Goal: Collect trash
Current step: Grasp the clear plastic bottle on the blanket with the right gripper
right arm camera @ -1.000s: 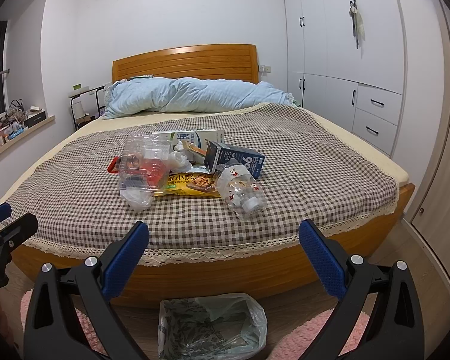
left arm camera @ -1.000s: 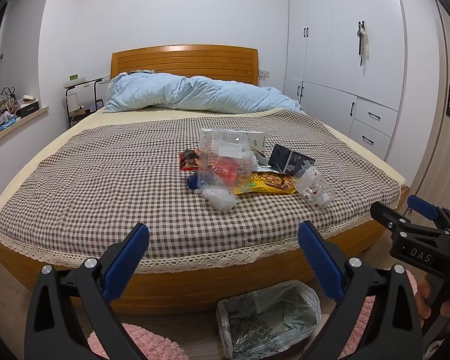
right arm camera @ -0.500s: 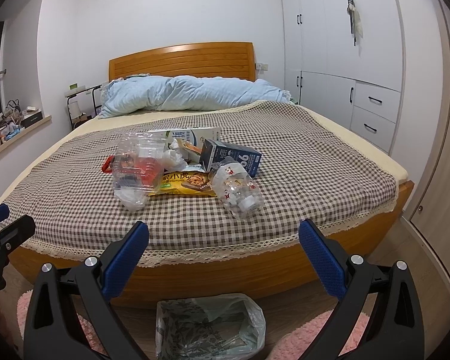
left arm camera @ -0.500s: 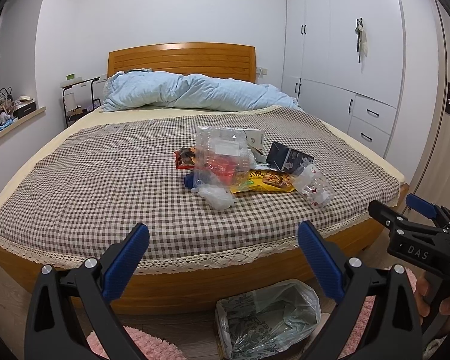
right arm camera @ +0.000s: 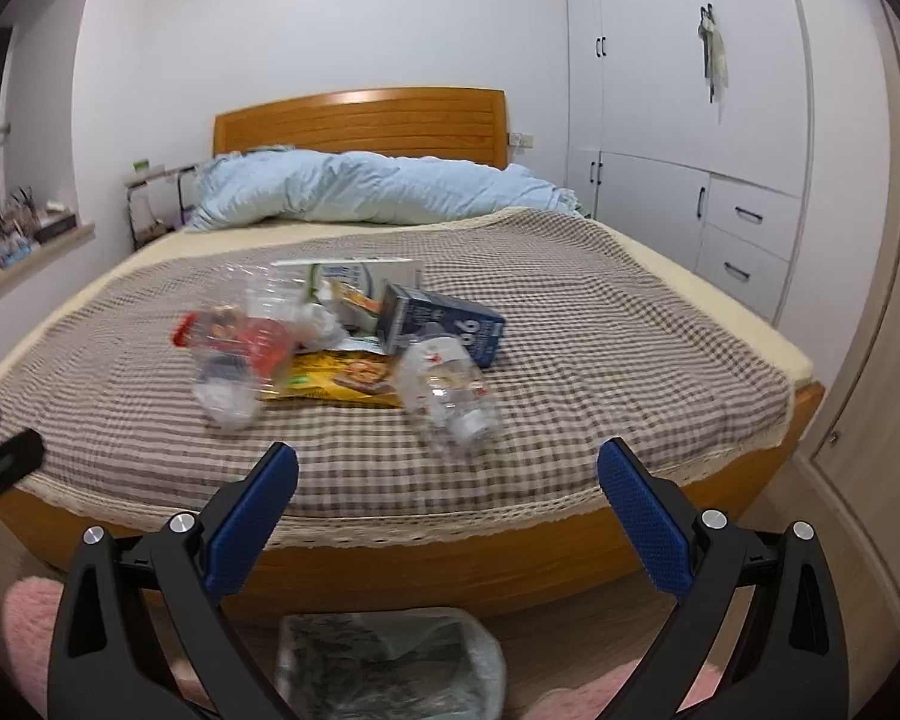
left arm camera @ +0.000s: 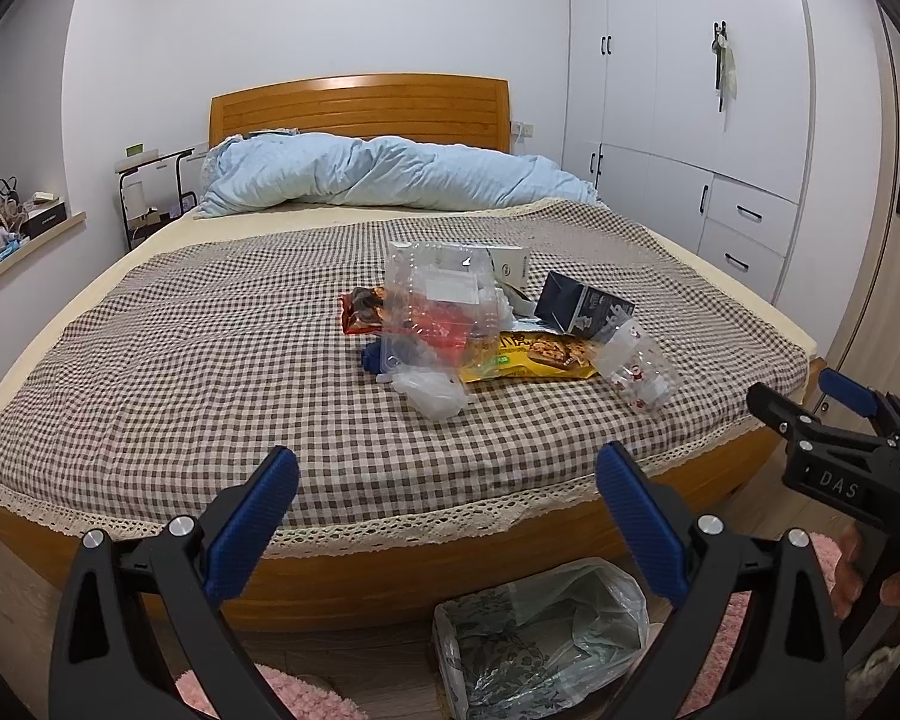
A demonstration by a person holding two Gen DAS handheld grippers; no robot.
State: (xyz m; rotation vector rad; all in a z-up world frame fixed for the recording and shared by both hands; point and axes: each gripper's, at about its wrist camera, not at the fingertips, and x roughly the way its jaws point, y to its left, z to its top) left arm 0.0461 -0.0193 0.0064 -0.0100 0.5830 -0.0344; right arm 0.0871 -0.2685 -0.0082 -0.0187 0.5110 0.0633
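Moved a little closer to the wooden-framed bed with brown-and-white checked cover (left arm camera: 210,360) since a second ago, both views tilted slightly lower; right wrist view now motion-blurred. Left gripper (left arm camera: 444,501) wide apart, blue pads empty, hovering off the foot of the bed. Right gripper (right arm camera: 447,501) likewise spread and empty, also seen at the right edge of the left wrist view (left arm camera: 834,420), held in a hand (left arm camera: 888,582).

Trash heaped mid-bed, untouched: crumpled clear plastic clamshell box (left arm camera: 438,294) on top of a red snack wrapper (left arm camera: 360,312); dark navy milk carton (left arm camera: 582,306) lying on its side; flat yellow snack packet (left arm camera: 540,357) between them; clear plastic bottle with red print (left arm camera: 639,372) just beside the packet, nearest the foot; small crumpled white plastic bag (left arm camera: 432,393) at the near left; white rectangular carton (right arm camera: 354,273) behind the pile.

Patterned bin lined with translucent plastic bag (left arm camera: 540,630) on the floor below the bed's foot, between pink fluffy rugs (left arm camera: 306,693). Rumpled pale-blue duvet (left arm camera: 378,180) against the headboard, well apart from the trash.
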